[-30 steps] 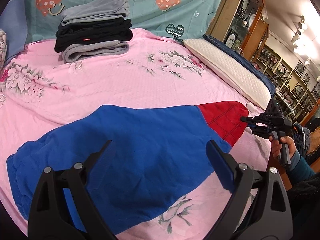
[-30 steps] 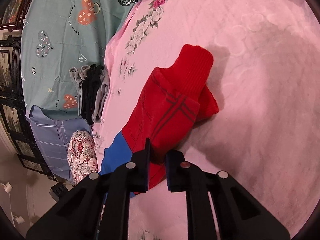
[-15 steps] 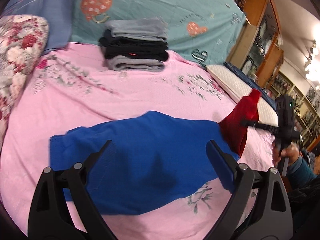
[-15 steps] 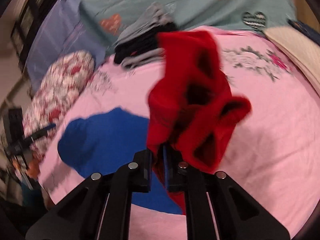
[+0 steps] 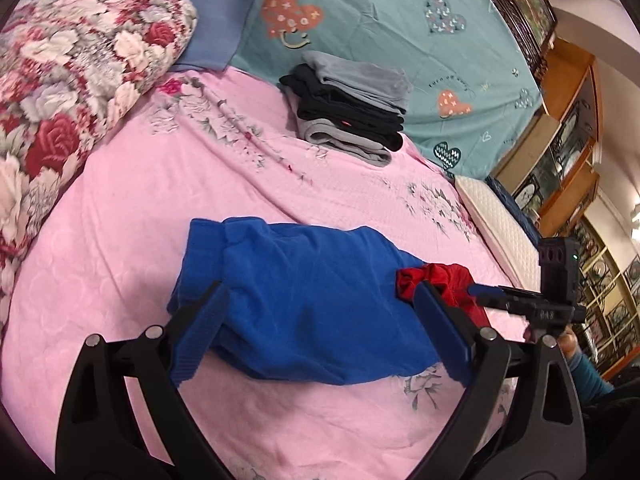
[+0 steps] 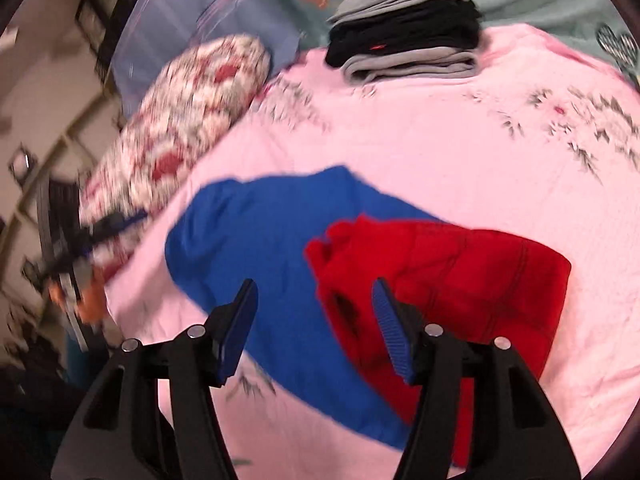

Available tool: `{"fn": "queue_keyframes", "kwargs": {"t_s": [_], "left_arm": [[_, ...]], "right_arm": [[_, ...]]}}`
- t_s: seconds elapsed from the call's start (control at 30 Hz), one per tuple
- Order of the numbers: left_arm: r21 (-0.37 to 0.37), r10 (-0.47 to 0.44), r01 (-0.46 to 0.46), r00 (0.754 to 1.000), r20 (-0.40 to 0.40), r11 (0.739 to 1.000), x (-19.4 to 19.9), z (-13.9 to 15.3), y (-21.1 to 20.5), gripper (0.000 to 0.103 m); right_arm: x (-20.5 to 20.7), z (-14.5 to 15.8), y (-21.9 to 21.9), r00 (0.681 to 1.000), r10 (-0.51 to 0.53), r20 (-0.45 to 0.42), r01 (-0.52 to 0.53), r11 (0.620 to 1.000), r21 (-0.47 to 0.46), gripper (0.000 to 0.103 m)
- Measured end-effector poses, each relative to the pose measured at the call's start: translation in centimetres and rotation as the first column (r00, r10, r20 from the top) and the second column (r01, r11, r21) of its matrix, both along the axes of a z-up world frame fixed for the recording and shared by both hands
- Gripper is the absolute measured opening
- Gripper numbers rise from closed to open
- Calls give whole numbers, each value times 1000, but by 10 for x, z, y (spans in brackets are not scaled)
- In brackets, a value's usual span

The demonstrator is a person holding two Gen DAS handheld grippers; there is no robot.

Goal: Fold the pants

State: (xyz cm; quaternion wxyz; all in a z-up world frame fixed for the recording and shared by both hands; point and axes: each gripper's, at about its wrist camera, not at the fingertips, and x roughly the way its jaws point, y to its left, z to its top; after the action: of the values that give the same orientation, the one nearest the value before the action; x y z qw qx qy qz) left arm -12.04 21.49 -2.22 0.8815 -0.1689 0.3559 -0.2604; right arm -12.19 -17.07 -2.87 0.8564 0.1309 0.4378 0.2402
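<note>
Pants [image 5: 304, 300] lie on the pink bed [image 5: 200, 184], blue body spread flat, red end [image 6: 440, 280] doubled back over it toward 3 o'clock. Left gripper [image 5: 320, 336] hovers above the blue part, fingers wide apart, empty. Right gripper [image 6: 314, 320] hangs over the red flap, fingers apart, apparently holding nothing; that view is blurred. Risk: the flap sits bunched and skewed, so a further fold could lock in creases or slide it off. Folded stack [image 5: 348, 108] at 12 o'clock.
</note>
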Motion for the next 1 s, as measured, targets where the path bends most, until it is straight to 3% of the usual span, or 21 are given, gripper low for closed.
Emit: {"fn": "queue_keyframes", "kwargs": {"t_s": [0.03, 0.1, 0.17, 0.23, 0.3, 0.37, 0.47, 0.57, 0.67, 0.7, 0.8, 0.83, 0.9, 1.0], "left_arm": [[-1, 8, -8, 1000, -3, 1000, -3, 0, 2, 95], [-14, 35, -35, 999, -22, 999, -10, -3, 7, 95], [-44, 51, -53, 997, -55, 998, -15, -8, 11, 95], [-59, 80, -86, 991, -106, 995, -18, -16, 16, 95], [-62, 116, -124, 985, -124, 990, -23, -19, 21, 95], [-65, 146, -156, 979, -140, 986, -26, -21, 26, 95], [-51, 188, -201, 962, -196, 978, -27, -25, 31, 95], [-45, 213, -231, 944, -252, 972, -28, -34, 36, 95], [-98, 217, -261, 921, -322, 960, -27, -45, 41, 95], [-120, 213, -266, 918, -335, 957, -27, -47, 42, 95], [-160, 190, -262, 911, -366, 952, -23, -54, 36, 95], [-165, 184, -260, 910, -372, 951, -20, -55, 33, 95], [-175, 169, -255, 904, -393, 951, -13, -60, 25, 95], [-207, 162, -269, 891, -424, 941, -4, -69, 19, 95]], "right_arm": [[6, -9, 1, 999, -3, -42, 4, 999, 39, 61], [19, -47, 5, 977, 19, -212, -1, 996, 85, 62], [16, -48, 13, 985, 29, -169, -24, 999, 30, 62], [11, -30, 33, 992, 62, -108, -72, 993, -95, 64], [5, -13, 63, 989, 147, -8, -146, 976, -163, 66], [-4, -10, 103, 962, 273, 27, -257, 933, -252, 66], [-18, -19, 175, 884, 461, 78, -377, 803, -462, 65], [-23, -34, 220, 830, 551, 86, -416, 715, -561, 65], [-14, -53, 244, 815, 578, 48, -435, 665, -607, 65], [-12, -56, 249, 817, 575, 43, -433, 661, -613, 64], [-3, -58, 252, 821, 569, 42, -437, 675, -594, 21], [0, -57, 249, 828, 559, 42, -436, 690, -578, 14], [1, -52, 245, 832, 551, 63, -421, 703, -573, 11], [10, -40, 235, 854, 516, 69, -423, 764, -487, 10]]}}
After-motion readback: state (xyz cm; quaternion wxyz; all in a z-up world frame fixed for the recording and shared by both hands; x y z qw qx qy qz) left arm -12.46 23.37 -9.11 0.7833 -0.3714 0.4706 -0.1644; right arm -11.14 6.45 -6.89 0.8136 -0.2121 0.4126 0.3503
